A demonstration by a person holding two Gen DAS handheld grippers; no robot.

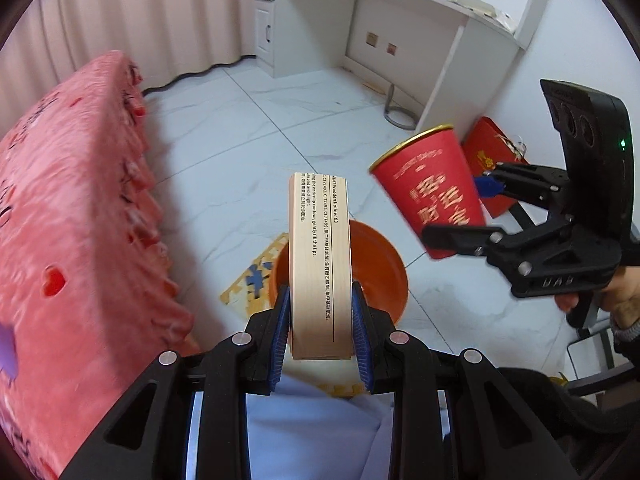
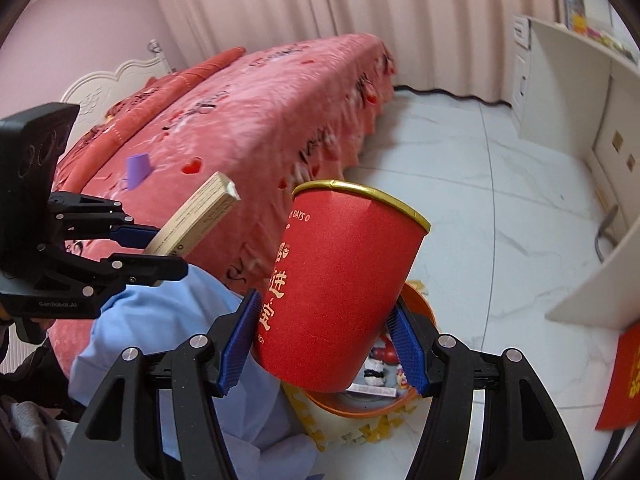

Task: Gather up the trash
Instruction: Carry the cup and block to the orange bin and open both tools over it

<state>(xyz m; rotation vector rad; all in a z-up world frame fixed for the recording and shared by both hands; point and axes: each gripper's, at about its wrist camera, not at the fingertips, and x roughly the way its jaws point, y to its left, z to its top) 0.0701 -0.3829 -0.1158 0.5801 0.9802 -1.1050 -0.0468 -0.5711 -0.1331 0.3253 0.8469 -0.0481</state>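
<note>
My left gripper [image 1: 321, 328] is shut on a long, pale wooden-look box [image 1: 320, 264] with black print, held upright over an orange bin [image 1: 384, 268] on the floor. My right gripper [image 2: 326, 344] is shut on a red paper cup [image 2: 340, 280] with a gold rim and gold lettering, tilted, with the orange bin [image 2: 360, 408] below and behind it. Trash lies inside the bin. In the left wrist view the red cup [image 1: 432, 188] and right gripper [image 1: 486, 208] hang to the right of the box. From the right wrist, the left gripper [image 2: 156, 250] and box [image 2: 196, 216] show at left.
A bed with a pink-red cover [image 1: 72, 220] runs along the left. A white desk [image 1: 400, 32] stands against the far wall. A red bag [image 1: 496, 160] leans by the desk. A yellow foam mat [image 1: 256, 272] lies under the bin. A purple piece [image 2: 138, 168] rests on the bed.
</note>
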